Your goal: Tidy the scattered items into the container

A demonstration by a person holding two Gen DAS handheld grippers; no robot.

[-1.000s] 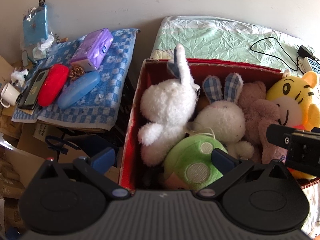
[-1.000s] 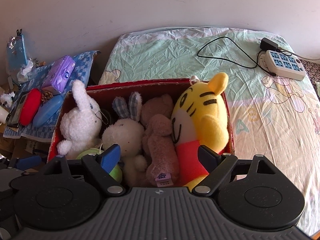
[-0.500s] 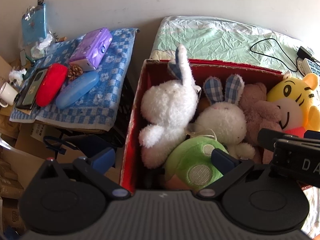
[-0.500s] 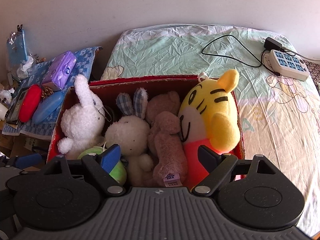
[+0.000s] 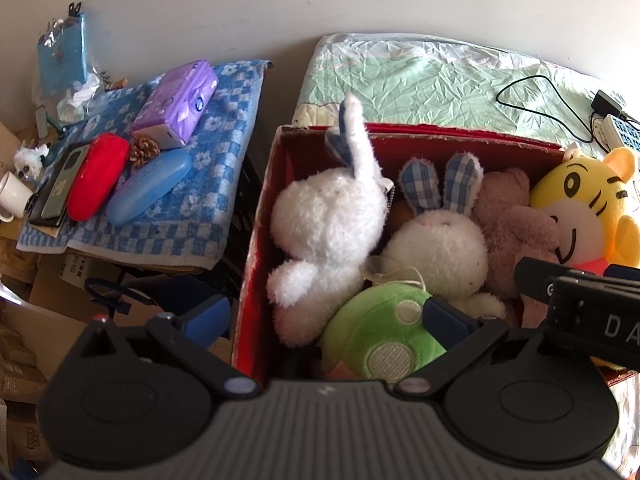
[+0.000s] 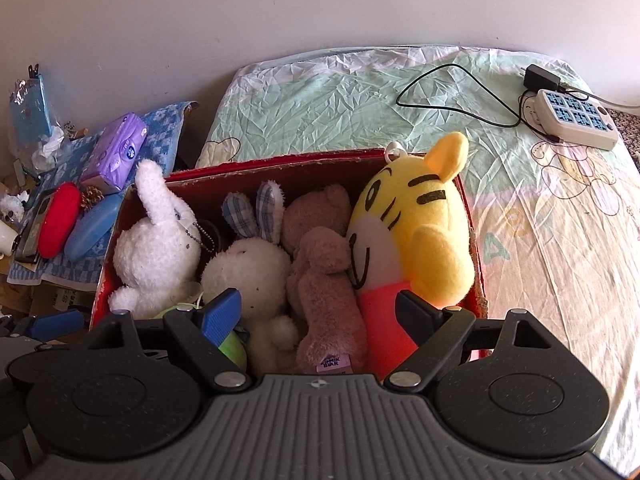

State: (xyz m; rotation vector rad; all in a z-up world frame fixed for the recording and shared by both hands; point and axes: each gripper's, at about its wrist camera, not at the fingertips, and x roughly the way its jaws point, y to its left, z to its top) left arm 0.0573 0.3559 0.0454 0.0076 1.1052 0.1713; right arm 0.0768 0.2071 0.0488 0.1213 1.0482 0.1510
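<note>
Only the right view shows the whole white power strip [image 6: 575,119] on the bed [image 6: 540,208]. The red box [image 6: 474,258] at the bed's left edge holds five soft toys [image 6: 324,276]. The left tool [image 5: 325,314] and right tool [image 6: 320,310] hang just before it, both spread wide and holding nothing.

Plush toys [image 6: 256,276] pack the red box [image 6: 280,164] wall to wall; the bedsheet [image 6: 540,248] beside it lies open.
</note>
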